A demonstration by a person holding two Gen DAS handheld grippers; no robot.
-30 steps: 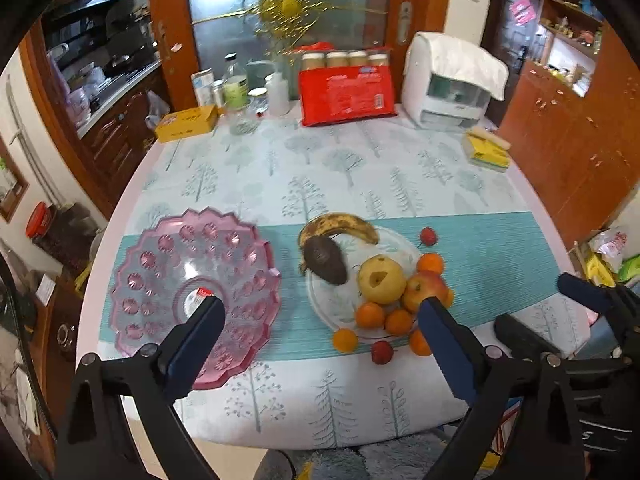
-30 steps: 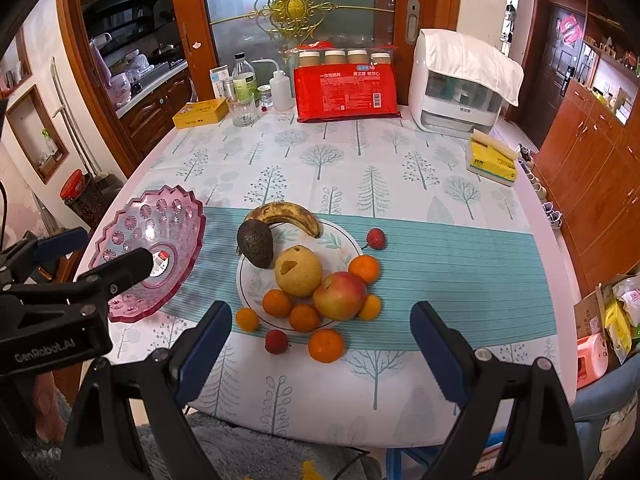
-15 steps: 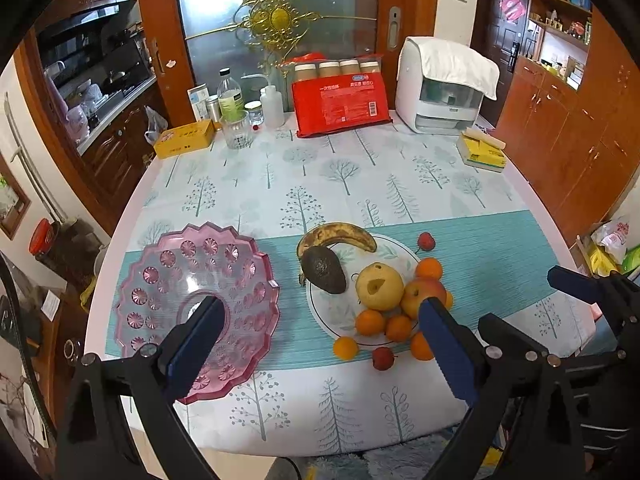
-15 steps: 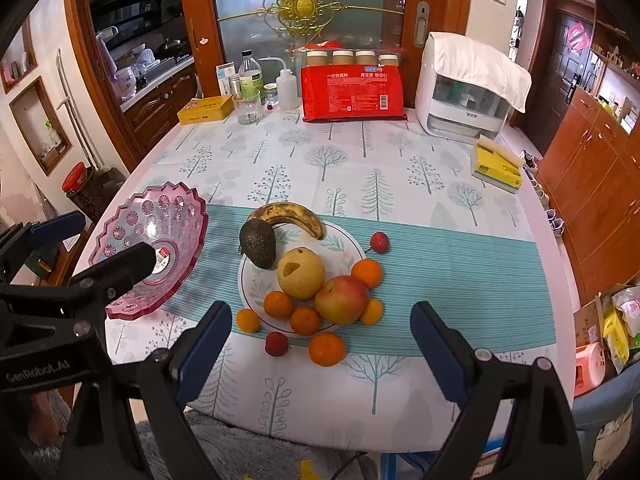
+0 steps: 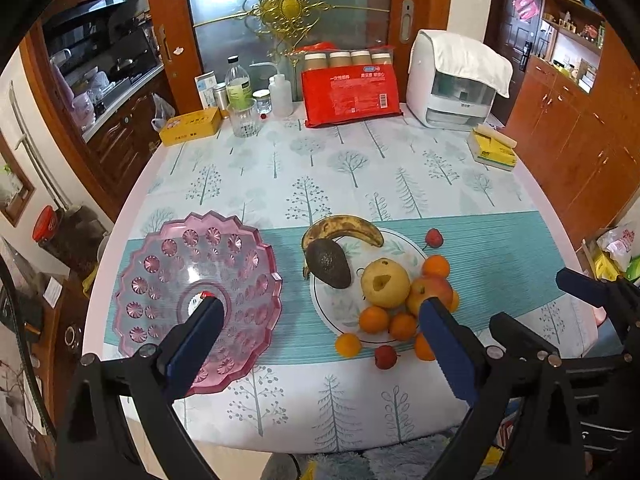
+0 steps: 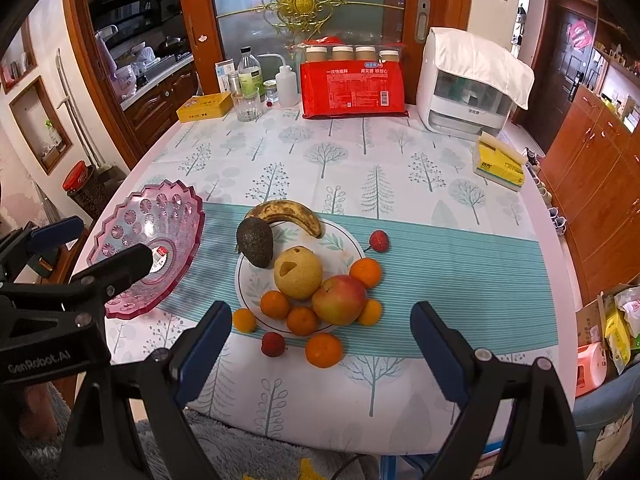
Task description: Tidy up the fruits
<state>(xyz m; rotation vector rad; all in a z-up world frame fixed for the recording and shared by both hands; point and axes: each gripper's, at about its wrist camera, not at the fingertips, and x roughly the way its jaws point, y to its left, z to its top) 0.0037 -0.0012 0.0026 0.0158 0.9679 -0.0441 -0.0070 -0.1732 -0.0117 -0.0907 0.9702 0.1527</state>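
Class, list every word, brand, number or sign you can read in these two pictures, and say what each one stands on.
"GenRobot.AI": on the body of the left claw, seen in the right wrist view.
Red package: white Chinese print and a barcode, too small to read reliably.
Yellow box: red print, blurred.
Yellow pack: characters, unreadable.
Sticker in the pink bowl: unreadable.

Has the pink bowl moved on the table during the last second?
No. In the right wrist view the pink bowl keeps its place beside the white plate and on the teal stripe; only the camera has shifted slightly.
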